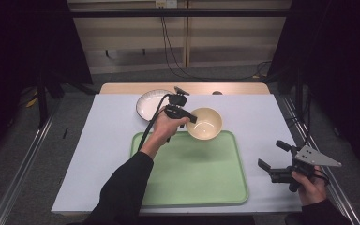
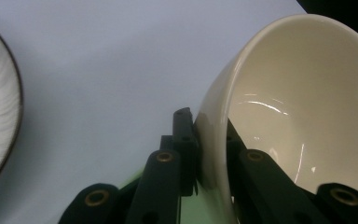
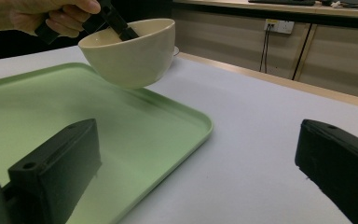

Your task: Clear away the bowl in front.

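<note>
A cream bowl [image 1: 205, 123] hangs in the air over the far edge of the green tray [image 1: 192, 187]. My left gripper [image 1: 191, 118] is shut on its rim, one jaw inside and one outside, as the left gripper view shows at the bowl [image 2: 298, 93] wall. In the right gripper view the bowl [image 3: 130, 51] floats clear above the tray [image 3: 121, 126]. My right gripper [image 1: 273, 157] rests at the table's right front, jaws open and empty, pointing toward the tray.
A white plate with a dark rim [image 1: 149, 104] lies on the light table cover [image 1: 98, 154] behind the tray, left of the bowl. A wooden table edge [image 1: 234, 88] runs along the back. Cables hang from the far wall.
</note>
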`<state>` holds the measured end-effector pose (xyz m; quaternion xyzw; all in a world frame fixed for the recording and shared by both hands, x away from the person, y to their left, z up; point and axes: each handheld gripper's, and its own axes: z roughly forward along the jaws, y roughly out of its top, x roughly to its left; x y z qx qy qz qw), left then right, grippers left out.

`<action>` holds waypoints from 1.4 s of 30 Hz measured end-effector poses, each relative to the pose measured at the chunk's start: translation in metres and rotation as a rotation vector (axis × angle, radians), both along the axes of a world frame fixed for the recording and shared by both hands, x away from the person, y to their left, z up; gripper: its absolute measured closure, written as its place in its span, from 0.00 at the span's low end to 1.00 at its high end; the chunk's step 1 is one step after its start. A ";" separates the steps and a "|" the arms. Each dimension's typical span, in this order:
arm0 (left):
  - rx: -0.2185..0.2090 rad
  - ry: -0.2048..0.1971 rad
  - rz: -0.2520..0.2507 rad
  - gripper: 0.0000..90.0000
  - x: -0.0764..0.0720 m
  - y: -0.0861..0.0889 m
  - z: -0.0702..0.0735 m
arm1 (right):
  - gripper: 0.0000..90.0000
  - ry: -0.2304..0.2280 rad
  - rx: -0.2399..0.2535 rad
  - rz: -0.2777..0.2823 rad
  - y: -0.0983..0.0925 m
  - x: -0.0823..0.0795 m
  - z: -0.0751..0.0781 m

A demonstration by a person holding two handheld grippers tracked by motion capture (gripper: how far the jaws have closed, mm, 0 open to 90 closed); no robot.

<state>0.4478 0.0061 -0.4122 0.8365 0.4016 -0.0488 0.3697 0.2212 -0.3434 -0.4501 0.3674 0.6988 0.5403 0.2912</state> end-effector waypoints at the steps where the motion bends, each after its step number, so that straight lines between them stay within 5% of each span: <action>1: -0.001 0.001 -0.010 0.92 0.000 -0.002 0.000 | 0.00 0.001 0.002 -0.001 0.000 0.000 0.000; 14: 0.034 0.011 -0.052 0.92 -0.001 -0.032 -0.007 | 0.00 -0.011 0.006 0.004 0.001 -0.001 0.001; 20: 0.021 0.037 -0.030 0.92 -0.001 -0.043 -0.015 | 0.00 -0.007 0.004 0.007 0.000 -0.001 0.000; 22: 0.050 0.029 -0.060 0.92 0.000 -0.044 -0.017 | 0.00 -0.007 0.006 0.001 0.000 -0.001 0.000; 29: 0.046 0.044 -0.087 0.92 -0.004 -0.058 -0.027 | 0.00 -0.002 0.011 0.010 0.000 0.000 -0.001; 32: 0.042 0.052 -0.064 0.92 -0.006 -0.064 -0.032 | 0.00 -0.008 0.007 0.007 -0.001 -0.001 0.000; 38: 0.081 0.062 -0.100 0.92 -0.005 -0.065 -0.038 | 0.00 -0.009 0.003 0.010 -0.003 -0.001 -0.001; 42: 0.062 0.075 -0.094 0.92 -0.005 -0.066 -0.040 | 0.00 -0.012 0.000 0.007 -0.003 -0.001 -0.001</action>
